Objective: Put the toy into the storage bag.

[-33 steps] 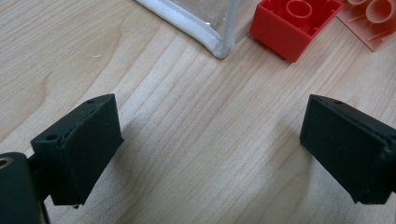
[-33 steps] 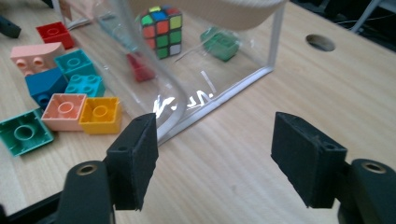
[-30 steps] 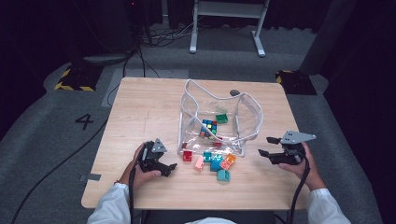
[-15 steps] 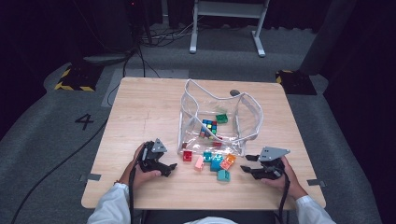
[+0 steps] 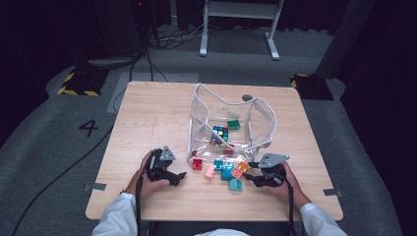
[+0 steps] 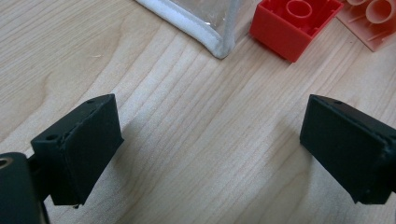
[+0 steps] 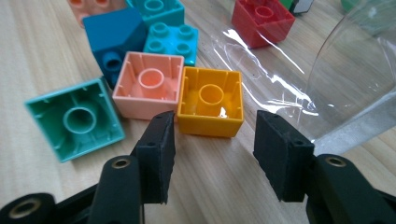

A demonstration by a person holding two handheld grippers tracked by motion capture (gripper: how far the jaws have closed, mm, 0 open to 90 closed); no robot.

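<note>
Several toy blocks lie on the wooden table point(image 5: 147, 118) in front of a clear plastic bag point(image 5: 231, 123). My right gripper point(image 5: 250, 174) point(image 7: 215, 140) is low over the table, pointing at an orange block point(image 5: 242, 168) point(image 7: 210, 100). Its jaws have just been closing and stand partly open. The block's near edge sits at the tips, and the pads do not press on it. A pink block point(image 7: 149, 91) and a mint block point(image 7: 77, 119) lie left of the orange one. My left gripper point(image 5: 179, 177) point(image 6: 210, 149) rests open and empty, short of a red block point(image 5: 197, 163) point(image 6: 292, 23).
A dark blue block point(image 7: 114, 37), a cyan block point(image 7: 170, 39) and another red block point(image 7: 261, 18) lie beyond. The bag's film point(image 7: 355, 79) spreads to the right of the orange block. The bag holds a colourful cube point(image 5: 220, 133) and a green block point(image 5: 233, 124). The bag's corner point(image 6: 205, 28) is near my left gripper.
My right gripper has moved left and down, from the table's right edge to the blocks, and its jaws have narrowed. The left gripper has stayed put.
</note>
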